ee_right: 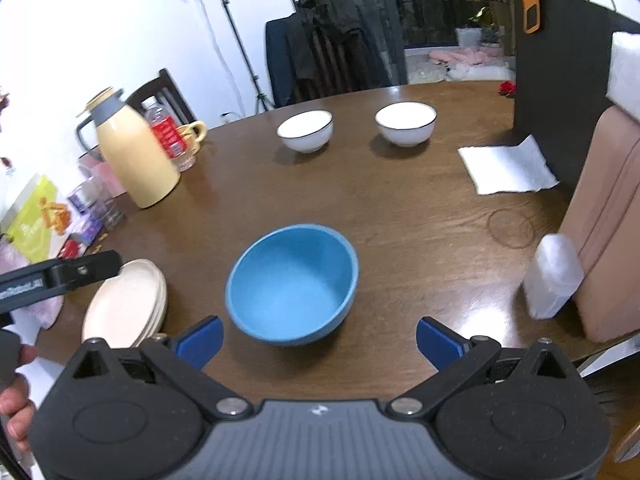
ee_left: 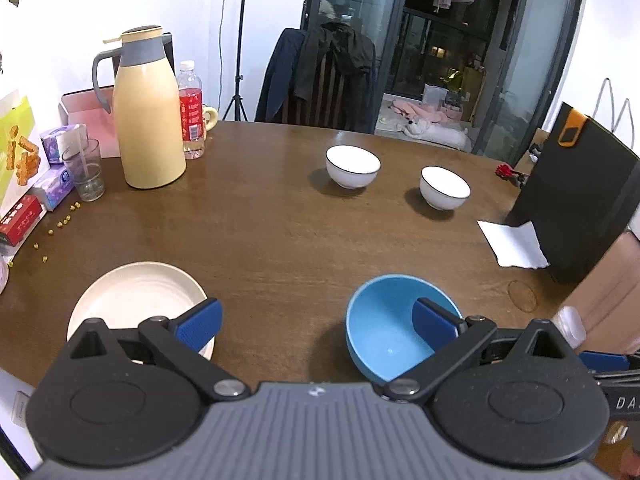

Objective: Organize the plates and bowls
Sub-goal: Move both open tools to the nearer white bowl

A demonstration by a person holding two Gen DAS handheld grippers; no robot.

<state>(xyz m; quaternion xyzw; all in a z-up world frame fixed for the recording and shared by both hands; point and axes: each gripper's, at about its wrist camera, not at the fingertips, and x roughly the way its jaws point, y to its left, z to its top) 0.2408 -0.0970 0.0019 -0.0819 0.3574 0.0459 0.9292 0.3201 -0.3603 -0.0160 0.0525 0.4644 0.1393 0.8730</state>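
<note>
We hold both tools low over the near table edge. Left gripper (ee_left: pixel 318 322): jaws spread wide, nothing between them. Right gripper (ee_right: pixel 320 338): likewise wide open and empty.

Nearest, at 12 o'clock from the right gripper, sits the blue bowl (ee_right: pixel 292 284), upright on the wooden table (ee_right: pixel 400 220) and just ahead of the fingertips without touching them. At 10 o'clock from it lies the stack of cream plates (ee_right: pixel 128 304); the right view shows several rims nested together, though we cannot count them exactly.

Farther out, toward 12 o'clock, stand 2 white bowls with dark rims, the left white bowl (ee_right: pixel 306 130) and the right white bowl (ee_right: pixel 406 124), apart from each other. At 2 o'clock is a white napkin (ee_right: pixel 506 166); at 10 o'clock a yellow thermos (ee_right: pixel 134 152).

Handling, as we judge it: the blue bowl looks stiff, smooth and possibly slick, probably light. We would pinch the rim wall, 1 finger inside and 1 outside. The white bowls look ceramic, heavier and chip-prone; set them down gently when nesting.
</note>
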